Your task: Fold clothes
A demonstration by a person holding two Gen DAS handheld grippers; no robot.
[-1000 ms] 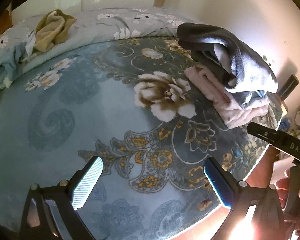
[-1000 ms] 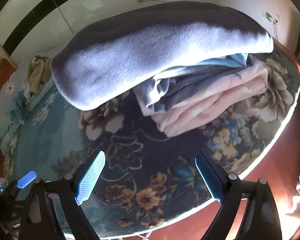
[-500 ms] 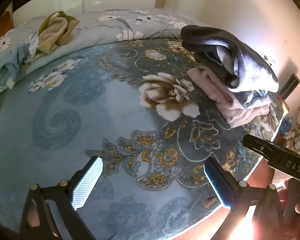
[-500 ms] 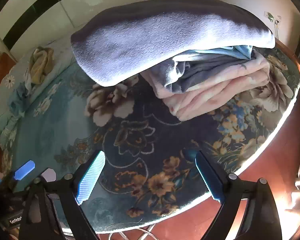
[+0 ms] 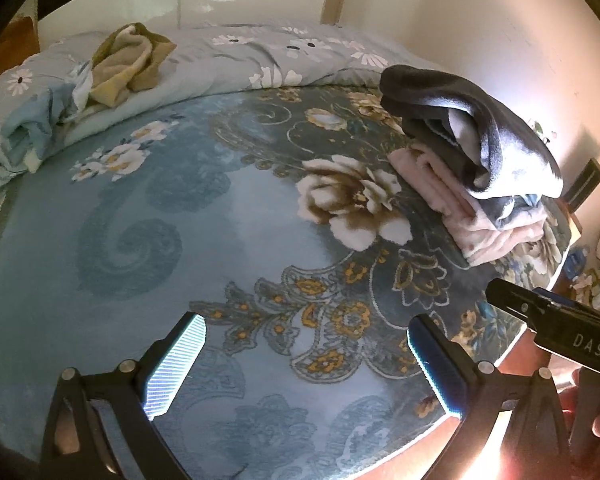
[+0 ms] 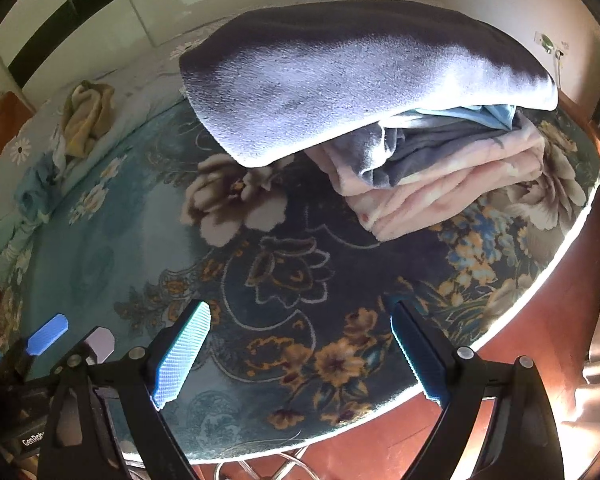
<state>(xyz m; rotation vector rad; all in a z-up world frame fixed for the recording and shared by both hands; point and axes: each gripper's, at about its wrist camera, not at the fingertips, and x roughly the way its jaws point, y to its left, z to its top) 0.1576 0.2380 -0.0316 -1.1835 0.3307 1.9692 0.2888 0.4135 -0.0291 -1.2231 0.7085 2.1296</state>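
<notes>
Your folded stack sits at the bed's right edge, and both grippers hang over the blanket with nothing between their fingers.

The dark grey garment lies on top, draped over the folded pink garments, filling the upper centre and right of the right wrist view and the upper right of the left wrist view. The stack rests on the blue floral blanket that covers the bed. At the upper left of both views, a crumpled tan garment and a light blue one lie on the pale flowered bedding, well apart from the stack. Your left gripper has its jaws spread wide, and so does your right gripper; each holds nothing.
</notes>
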